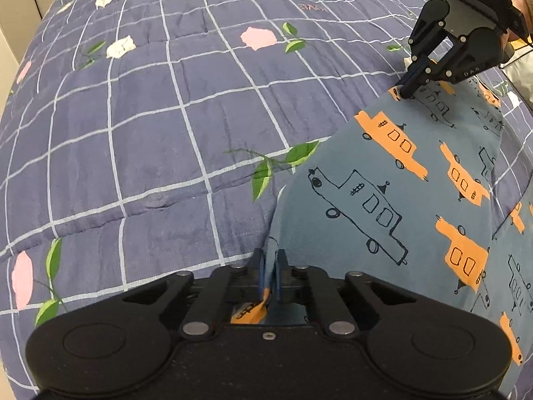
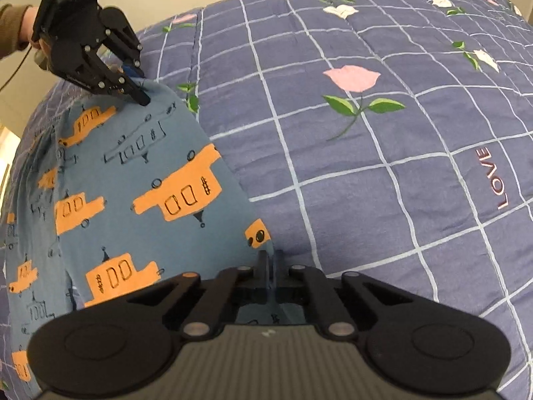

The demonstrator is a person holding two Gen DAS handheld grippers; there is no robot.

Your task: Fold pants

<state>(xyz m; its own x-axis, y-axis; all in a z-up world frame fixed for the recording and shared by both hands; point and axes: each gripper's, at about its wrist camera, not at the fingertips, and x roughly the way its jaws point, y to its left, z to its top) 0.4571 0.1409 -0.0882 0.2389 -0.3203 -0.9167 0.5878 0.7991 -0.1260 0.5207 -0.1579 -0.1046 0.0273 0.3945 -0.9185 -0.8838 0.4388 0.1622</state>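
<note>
A: Pants point(image 1: 393, 200) check. One pair, blue with orange and outlined car prints, flat on the quilt point(image 1: 133, 133), and you hold an edge at two corners.

B: Grip state?

A: Your left gripper point(image 1: 270, 266) is clamped on the blue cloth, fabric pinched between the pads, pitched steeply down. Your right gripper point(image 2: 270, 266) is the same: jaws together on the cloth edge, nose down.

B: Any text?

A: "LOVE" point(image 2: 493, 180) stitched in pink on the quilt, ahead and right of your right gripper. Faint pink lettering far ahead of the left one, unreadable.

B: Hands?

A: One sleeve and hand point(image 2: 25, 26) behind the left gripper body. Two grippers total, well apart.
</note>
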